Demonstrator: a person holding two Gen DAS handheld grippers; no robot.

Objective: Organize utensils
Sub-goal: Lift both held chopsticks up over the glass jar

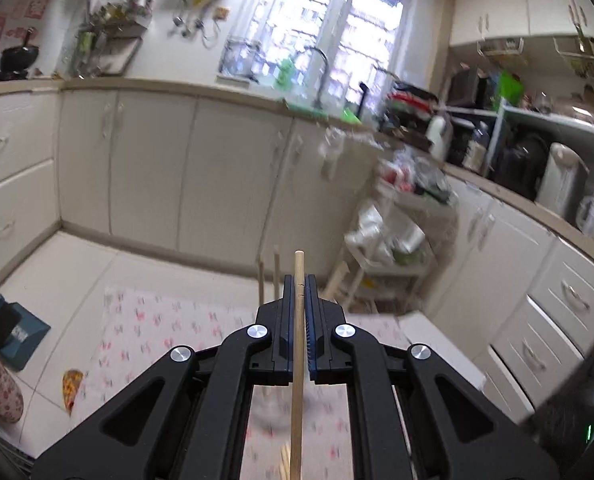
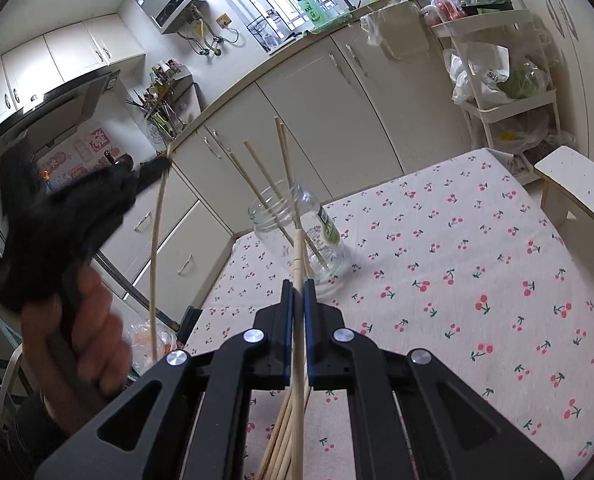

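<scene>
— Which claw is nearer the jar (image 2: 297, 236)?

— The right claw (image 2: 298, 286), I'd say. It's clamped shut on one chopstick (image 2: 298, 248), standing upright, with the open jar just ahead on the cherry-print counter (image 2: 457, 280), four sticks already leaning inside.

— And the left claw (image 2: 153, 168)?

— Off to the left and higher, shut on its own chopstick (image 1: 298, 280), well clear of the jar.

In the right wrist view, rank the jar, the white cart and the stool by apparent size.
1. White cart, tallest in frame.
2. Stool, cut off by the frame edge, so its rank against the cart is unsure.
3. Jar, smallest, though nearest the camera.
</scene>
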